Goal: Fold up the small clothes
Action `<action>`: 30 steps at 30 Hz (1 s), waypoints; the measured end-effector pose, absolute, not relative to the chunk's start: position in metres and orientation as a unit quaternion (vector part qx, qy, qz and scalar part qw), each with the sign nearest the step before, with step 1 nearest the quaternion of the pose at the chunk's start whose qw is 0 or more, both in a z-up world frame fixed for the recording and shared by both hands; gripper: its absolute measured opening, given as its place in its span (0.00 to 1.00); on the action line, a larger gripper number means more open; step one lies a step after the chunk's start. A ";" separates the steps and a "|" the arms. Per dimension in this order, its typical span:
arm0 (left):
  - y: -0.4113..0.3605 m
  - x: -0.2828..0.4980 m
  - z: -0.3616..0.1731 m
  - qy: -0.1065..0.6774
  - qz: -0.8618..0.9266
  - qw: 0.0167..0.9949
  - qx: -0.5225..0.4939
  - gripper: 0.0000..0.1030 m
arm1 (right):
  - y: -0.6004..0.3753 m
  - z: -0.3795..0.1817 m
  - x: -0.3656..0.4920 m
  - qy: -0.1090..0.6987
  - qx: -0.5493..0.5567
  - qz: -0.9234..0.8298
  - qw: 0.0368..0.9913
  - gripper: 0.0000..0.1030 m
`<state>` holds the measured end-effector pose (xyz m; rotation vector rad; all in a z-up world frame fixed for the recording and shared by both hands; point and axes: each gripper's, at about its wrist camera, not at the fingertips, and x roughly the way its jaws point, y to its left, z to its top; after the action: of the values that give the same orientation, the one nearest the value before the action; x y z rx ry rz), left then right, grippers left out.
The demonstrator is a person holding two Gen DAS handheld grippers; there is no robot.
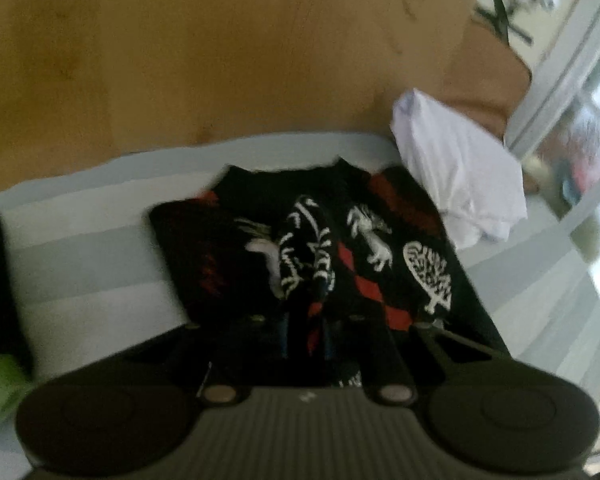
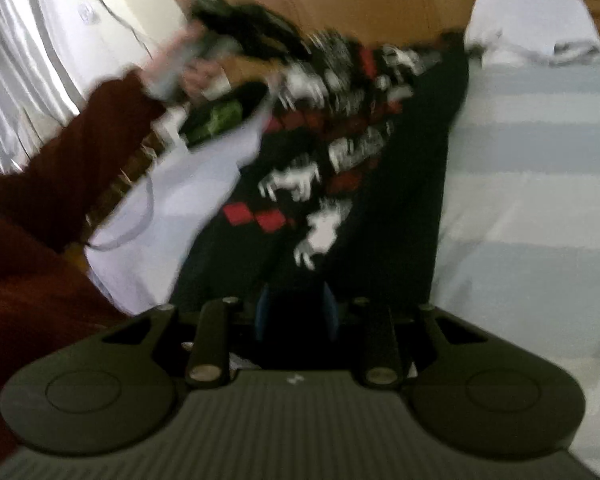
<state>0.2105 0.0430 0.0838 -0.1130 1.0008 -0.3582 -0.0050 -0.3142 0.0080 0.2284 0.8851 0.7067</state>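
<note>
The black patterned garment (image 1: 340,248) lies on the striped bed (image 1: 80,248); it looks light, limp, slide-prone; my left gripper (image 1: 306,336) pinches a fold of it; my right gripper (image 2: 296,316) clamps its near edge; hems grip best.

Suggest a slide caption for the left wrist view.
Left claw pinching a black patterned garment on a striped sheet, folded white cloth beside it.

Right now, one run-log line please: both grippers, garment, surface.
left gripper: shut on black patterned garment | right gripper: on same garment, grip unclear | surface: striped sheet | folded white cloth beside | frames blurred
</note>
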 end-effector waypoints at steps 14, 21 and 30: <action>0.077 0.203 0.082 0.495 -0.150 0.849 -0.106 0.14 | -0.247 0.049 0.073 0.314 0.064 0.364 0.874 0.49; 0.071 0.203 0.086 0.501 -0.139 0.849 -0.095 0.15 | -0.196 0.029 0.099 0.308 0.029 0.390 0.868 0.50; 0.064 0.206 0.087 0.507 -0.129 0.849 -0.078 0.15 | -0.155 0.009 0.092 0.291 -0.093 0.402 0.863 0.34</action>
<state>0.2058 0.0645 0.0868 -0.1641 1.0687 -0.2718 0.0923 -0.1555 0.0093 -0.1953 0.6110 0.8438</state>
